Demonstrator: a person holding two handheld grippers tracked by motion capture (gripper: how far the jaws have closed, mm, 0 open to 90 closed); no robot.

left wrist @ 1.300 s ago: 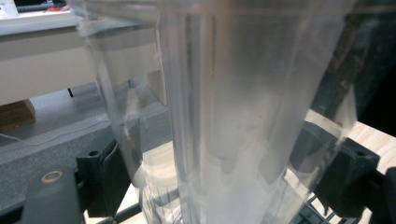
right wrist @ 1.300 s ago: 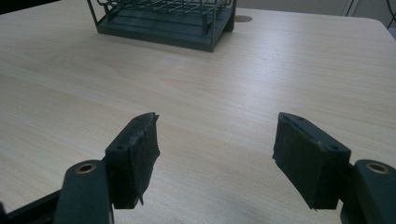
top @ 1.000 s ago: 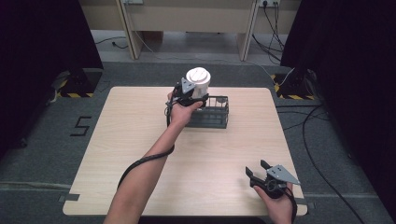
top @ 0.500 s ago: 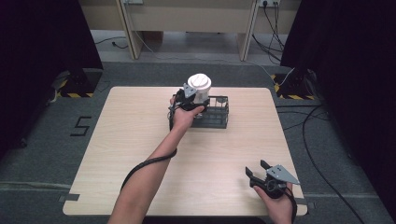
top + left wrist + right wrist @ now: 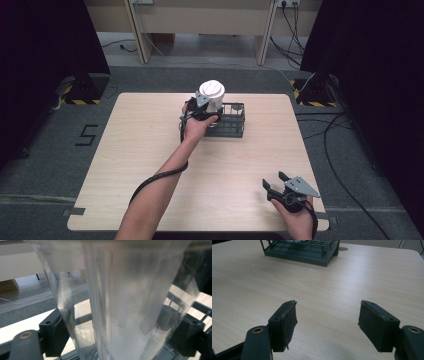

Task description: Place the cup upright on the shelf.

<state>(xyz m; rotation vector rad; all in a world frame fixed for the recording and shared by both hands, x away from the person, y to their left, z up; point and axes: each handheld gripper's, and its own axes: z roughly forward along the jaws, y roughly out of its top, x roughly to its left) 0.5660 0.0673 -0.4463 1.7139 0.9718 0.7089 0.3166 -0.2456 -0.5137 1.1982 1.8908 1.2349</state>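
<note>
Left gripper point(image 5: 204, 107) clamping clear cup point(image 5: 212, 96), above wire basket point(image 5: 231, 121)

A dark figure "5" point(image 5: 88, 135) is marked on the grey floor point(image 5: 45, 165) left of the table point(image 5: 140, 150). No other text, label or brand is legible on anything else.
</note>
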